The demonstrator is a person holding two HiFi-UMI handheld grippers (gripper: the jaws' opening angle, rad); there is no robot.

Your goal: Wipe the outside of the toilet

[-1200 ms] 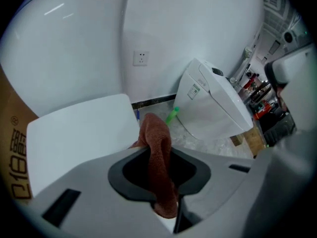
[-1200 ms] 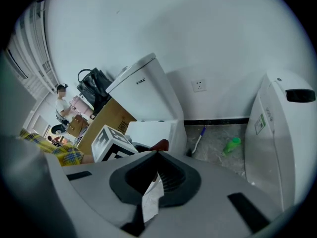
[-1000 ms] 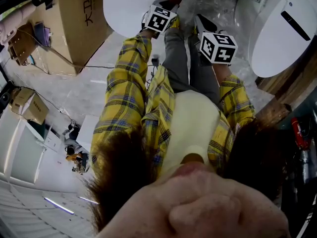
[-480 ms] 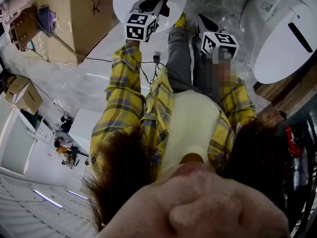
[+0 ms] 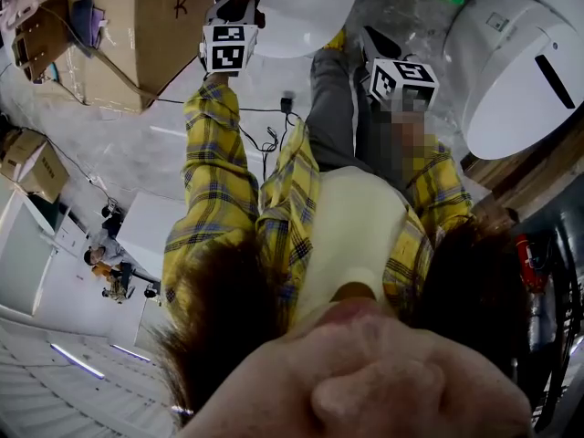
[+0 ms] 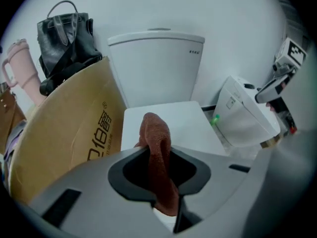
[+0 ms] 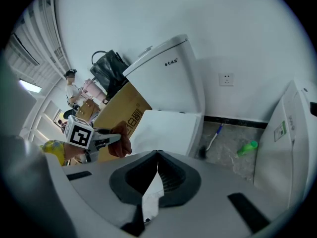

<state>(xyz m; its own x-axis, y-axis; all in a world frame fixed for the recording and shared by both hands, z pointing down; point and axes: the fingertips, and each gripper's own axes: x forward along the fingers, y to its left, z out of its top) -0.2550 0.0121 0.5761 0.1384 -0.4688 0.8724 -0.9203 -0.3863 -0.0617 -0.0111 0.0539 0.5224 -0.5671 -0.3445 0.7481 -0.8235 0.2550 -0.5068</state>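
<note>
Left gripper view: cloth (image 6: 154, 133) at the toilet (image 6: 156, 66)
The left hand-held gripper (image 6: 159, 168) grips the red-brown cloth before the toilet's closed lid; the right hand-held gripper (image 7: 156, 175) pinches a white scrap (image 7: 150, 198)

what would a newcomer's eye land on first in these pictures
The rust-brown terry cloth, clamped in the left hand-held gripper, fills the middle of that gripper's view, right in front of the white ceramic toilet with its lid closed. A large brown cardboard box stands at the toilet's left, and a second white toilet unit sits at its right. The right hand-held gripper pinches a thin white sheet.
</note>
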